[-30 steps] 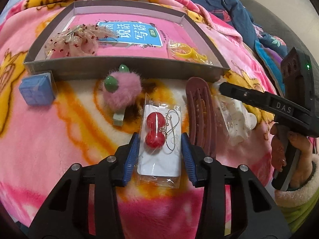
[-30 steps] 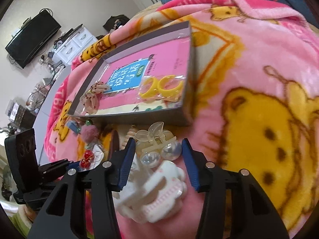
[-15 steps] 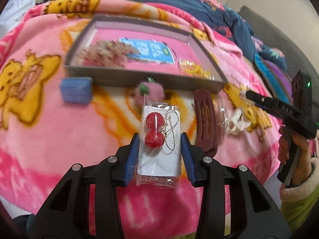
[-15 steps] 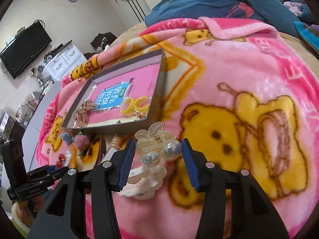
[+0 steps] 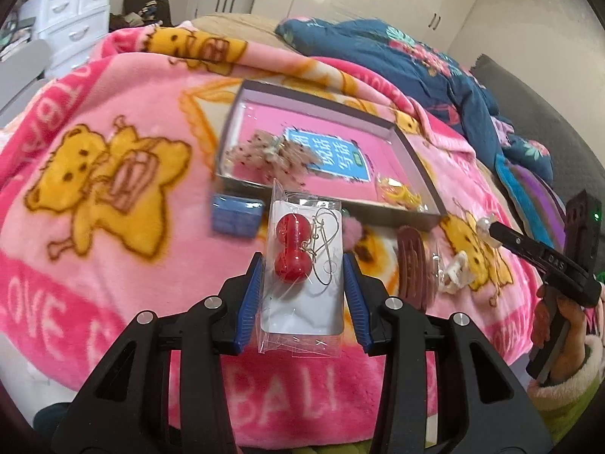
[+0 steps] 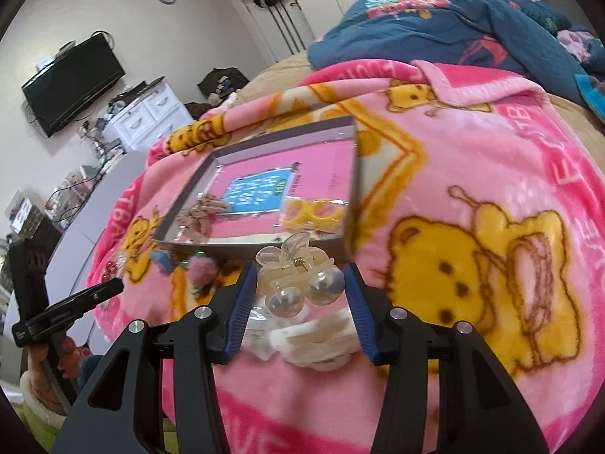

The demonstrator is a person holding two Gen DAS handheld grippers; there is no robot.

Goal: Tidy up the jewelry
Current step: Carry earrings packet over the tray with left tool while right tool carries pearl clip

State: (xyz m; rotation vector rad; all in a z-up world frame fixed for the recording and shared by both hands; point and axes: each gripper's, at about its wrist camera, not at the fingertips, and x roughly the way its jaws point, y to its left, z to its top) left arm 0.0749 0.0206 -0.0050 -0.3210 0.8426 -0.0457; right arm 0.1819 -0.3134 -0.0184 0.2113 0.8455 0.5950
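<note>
My left gripper [image 5: 302,287] is shut on a clear packet of red ball earrings [image 5: 302,265] and holds it above the pink blanket. My right gripper [image 6: 298,295] is shut on a clear hair claw with two pearls [image 6: 298,283], also lifted; it shows in the left wrist view [image 5: 487,227]. The grey open box [image 5: 416,162] lies beyond both and holds a pinkish sparkly ornament [image 5: 264,151] and a yellow clip in a packet [image 5: 401,193]. The box also shows in the right wrist view [image 6: 351,196].
On the blanket by the box's near wall lie a blue square case [image 5: 236,217], a pink fluffy clip [image 5: 353,230], a dark red hair clip [image 5: 414,265] and a white clip [image 5: 453,268]. A white clip [image 6: 314,340] lies under my right gripper. A blue quilt [image 5: 416,56] lies behind.
Both grippers have risen and pulled back from the blanket with their items held. The box and loose pieces now look smaller and farther away.
</note>
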